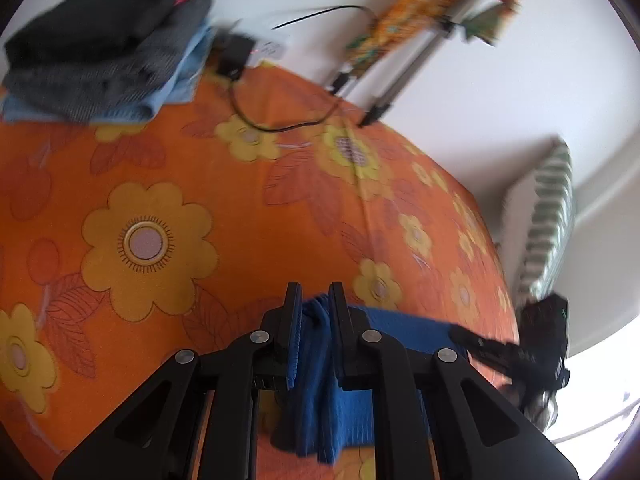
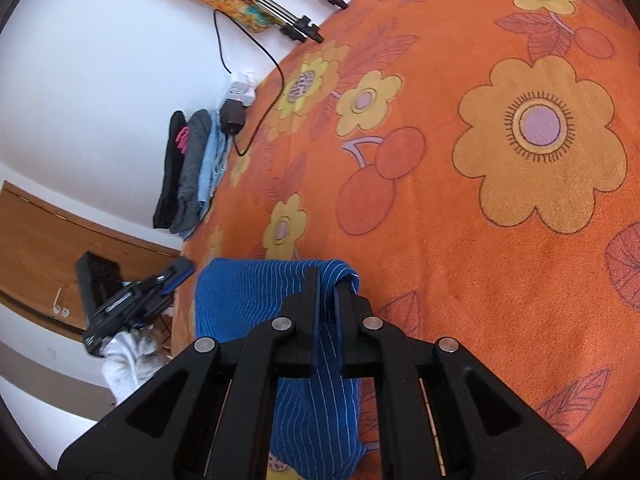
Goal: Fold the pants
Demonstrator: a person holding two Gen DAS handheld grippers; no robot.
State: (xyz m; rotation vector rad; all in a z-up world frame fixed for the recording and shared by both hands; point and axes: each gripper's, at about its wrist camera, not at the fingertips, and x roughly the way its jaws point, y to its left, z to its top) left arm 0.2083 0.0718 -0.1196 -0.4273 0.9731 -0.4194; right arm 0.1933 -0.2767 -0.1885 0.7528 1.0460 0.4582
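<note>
While both grippers hold a blue ribbed pair of pants (image 2: 248, 292) above an orange flowered bedspread (image 2: 480, 260), the left gripper (image 1: 316, 312) is clamped on one bunched end of the cloth and the right gripper (image 2: 326, 292) pinches the other, with the fabric's top edge running across from one tool to the other and the rest hanging below the fingers. Neither hand appears nearer; the garment's long axis seems to lie between them, so the coming fold likely turns on lowering that edge evenly. A stack of folded clothes (image 1: 108, 40) sits well apart by the wall
</note>
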